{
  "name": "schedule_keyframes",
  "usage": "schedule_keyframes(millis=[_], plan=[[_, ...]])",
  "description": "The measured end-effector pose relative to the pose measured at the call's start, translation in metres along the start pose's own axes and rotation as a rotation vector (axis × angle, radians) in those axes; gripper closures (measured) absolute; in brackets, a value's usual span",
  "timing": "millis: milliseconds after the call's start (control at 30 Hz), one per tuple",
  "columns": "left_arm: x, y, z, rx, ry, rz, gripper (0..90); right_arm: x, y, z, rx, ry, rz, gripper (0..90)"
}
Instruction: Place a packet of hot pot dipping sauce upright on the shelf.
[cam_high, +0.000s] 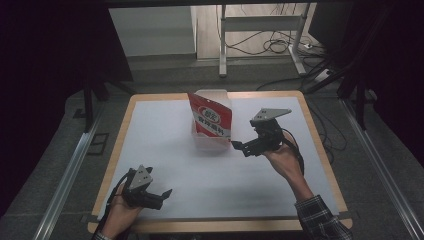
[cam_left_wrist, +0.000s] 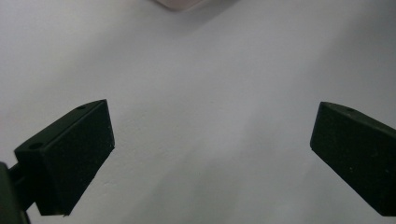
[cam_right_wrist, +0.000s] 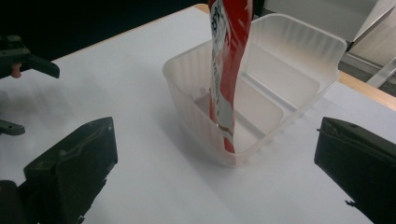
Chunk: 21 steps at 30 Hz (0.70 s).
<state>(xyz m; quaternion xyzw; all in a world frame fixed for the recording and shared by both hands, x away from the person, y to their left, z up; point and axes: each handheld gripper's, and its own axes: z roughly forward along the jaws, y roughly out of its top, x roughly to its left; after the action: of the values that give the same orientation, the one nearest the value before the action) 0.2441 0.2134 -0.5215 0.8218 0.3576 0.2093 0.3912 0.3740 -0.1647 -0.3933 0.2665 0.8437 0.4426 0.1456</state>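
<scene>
A translucent white ribbed plastic tub (cam_high: 212, 137) is seen at the far middle of the white-topped wooden table (cam_high: 210, 180). A red and white printed snack pouch (cam_high: 210, 119) stands upright inside it, leaning on the near wall. The right gripper (cam_high: 239, 147) is held just beside the tub, jaws wide apart, nothing gripped. The left gripper (cam_high: 165, 195) rests near the table's front left edge, jaws likewise wide apart and empty.

Wood-edged table (cam_high: 125, 131), white mat (cam_high: 165, 145), clear bin (cam_high: 212, 141) on mat

dim room, grey floor (cam_high: 60, 165), cables (cam_high: 272, 45) under a metal frame (cam_high: 260, 22) beyond.
</scene>
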Motion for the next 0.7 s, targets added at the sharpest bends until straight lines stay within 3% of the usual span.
schedule_keyframes(millis=[700], plan=[[-0.001,0.000,0.001,0.001,-0.005,0.002,0.0,0.007,-0.039,-0.002,0.007,-0.032,0.013,0.0]])
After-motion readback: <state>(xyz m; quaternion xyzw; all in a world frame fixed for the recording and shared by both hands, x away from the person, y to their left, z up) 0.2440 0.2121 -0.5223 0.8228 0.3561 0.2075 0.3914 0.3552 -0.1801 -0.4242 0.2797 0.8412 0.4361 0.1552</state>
